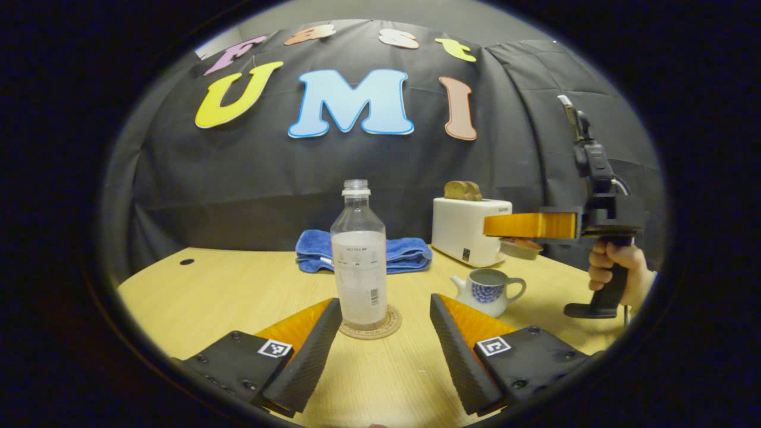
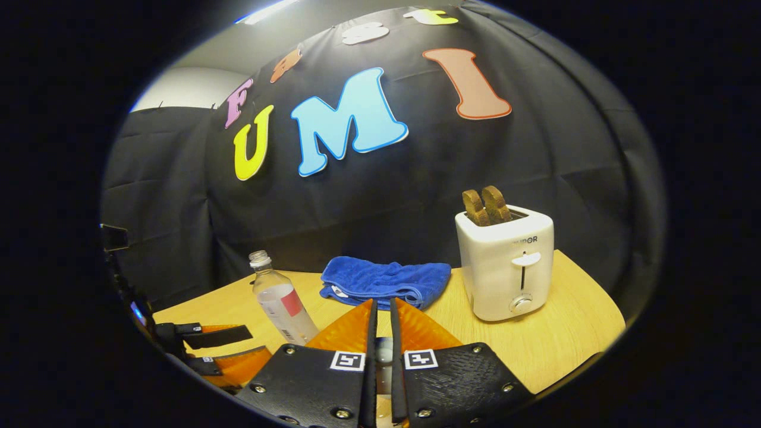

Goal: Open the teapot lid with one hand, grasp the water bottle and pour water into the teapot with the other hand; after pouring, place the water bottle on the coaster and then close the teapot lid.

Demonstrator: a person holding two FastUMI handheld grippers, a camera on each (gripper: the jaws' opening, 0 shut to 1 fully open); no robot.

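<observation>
A clear, uncapped water bottle point(image 1: 359, 261) stands upright on a round coaster point(image 1: 373, 326) at the middle of the table. My left gripper point(image 1: 385, 303) is open, its fingers spread just short of the bottle on either side, touching nothing. The white teapot point(image 1: 489, 290) with a blue pattern sits to the right with its top uncovered. Above it a hand holds my right gripper point(image 1: 490, 226), shut on the teapot lid point(image 1: 522, 247). In the right gripper view my right gripper point(image 2: 381, 304) is nearly closed on the lid's pale knob point(image 2: 384, 351); the bottle point(image 2: 279, 303) and left gripper point(image 2: 223, 351) show lower left.
A white toaster point(image 1: 467, 229) with two toast slices stands at the back right, also visible as the toaster point(image 2: 505, 267) ahead of my right gripper. A folded blue towel point(image 1: 362, 252) lies behind the bottle. The wooden table point(image 1: 196, 297) has a small hole at far left.
</observation>
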